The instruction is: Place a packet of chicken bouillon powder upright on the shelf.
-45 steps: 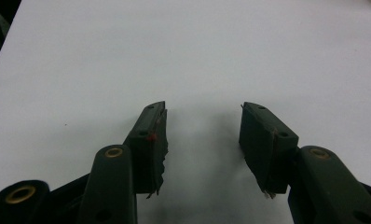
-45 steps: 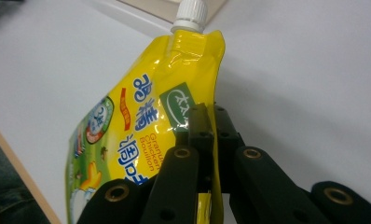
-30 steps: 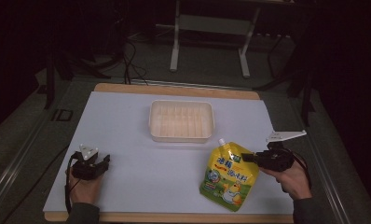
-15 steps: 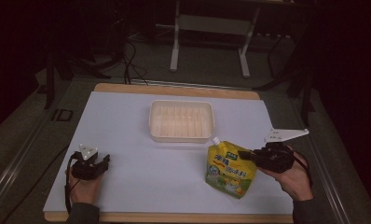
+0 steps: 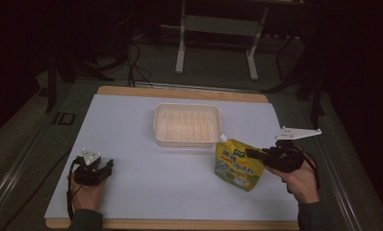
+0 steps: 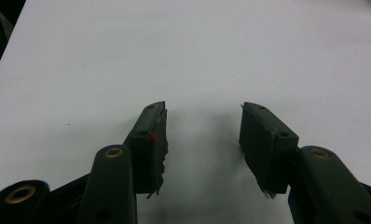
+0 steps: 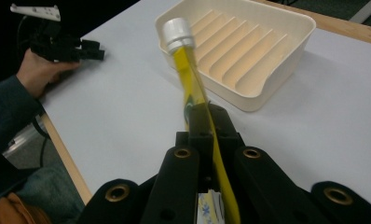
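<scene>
Beside the tray [image 5: 187, 126], right tongs [image 5: 255, 154] pinch the pouch [image 5: 237, 165].

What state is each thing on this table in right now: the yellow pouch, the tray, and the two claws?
Yellow pouch: capped, pinched at its edge, tilted up off the table.
White cap: screwed on.
Cream tray: empty, resting flat on the table.
Right claw: shut on the pouch.
Left claw: open, holding nothing, above bare white table.

The right gripper [image 7: 207, 126] pinches a yellow pouch [image 7: 193, 88] edge-on, its white cap [image 7: 177, 31] near the cream tray [image 7: 249, 51].
</scene>
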